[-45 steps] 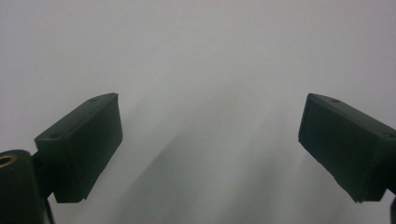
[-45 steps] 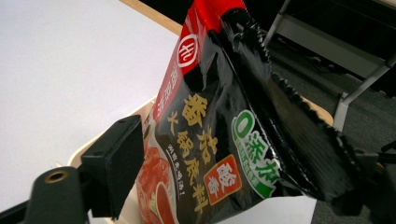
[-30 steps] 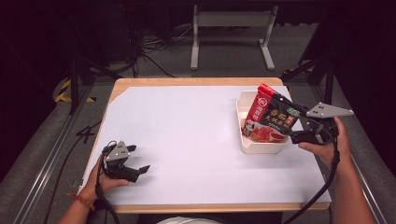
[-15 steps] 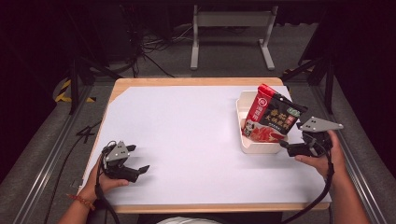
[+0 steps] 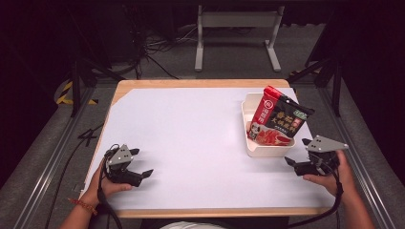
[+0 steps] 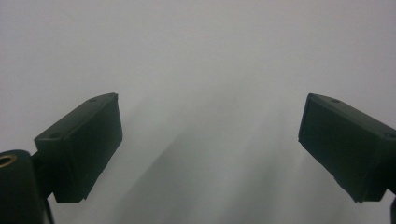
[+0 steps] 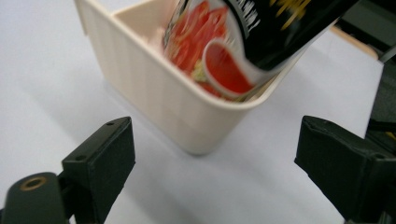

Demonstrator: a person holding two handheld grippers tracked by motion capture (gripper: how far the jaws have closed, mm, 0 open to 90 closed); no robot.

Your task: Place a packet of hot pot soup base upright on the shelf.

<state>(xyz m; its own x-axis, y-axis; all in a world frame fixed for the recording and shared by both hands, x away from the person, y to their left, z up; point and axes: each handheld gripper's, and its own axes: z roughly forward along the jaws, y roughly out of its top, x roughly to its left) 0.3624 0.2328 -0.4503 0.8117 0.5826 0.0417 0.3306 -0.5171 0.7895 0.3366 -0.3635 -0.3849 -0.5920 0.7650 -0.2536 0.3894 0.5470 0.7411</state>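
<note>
A red and black food packet (image 5: 277, 119) stands tilted in a cream plastic bin (image 5: 258, 150) on the right half of the white table top. In the right gripper view the packet (image 7: 243, 42) leans over the bin's near corner (image 7: 187, 112). My right gripper (image 5: 298, 155) rests on the table just right of and in front of the bin, jaws wide apart with nothing between them (image 7: 212, 163). At the front left my left gripper (image 5: 141, 164) lies on the table, open and holding nothing; its view has bare white surface between the jaws (image 6: 210, 149).
The white table top (image 5: 191, 138) has a wooden rim and drops off on every side. Metal rails run along both sides on the floor. A grey stand (image 5: 234, 28) and cables lie beyond the far edge.
My right gripper has drawn back from the packet toward the front right and come down to the table. The packet stays in the bin. The left gripper has not moved.
</note>
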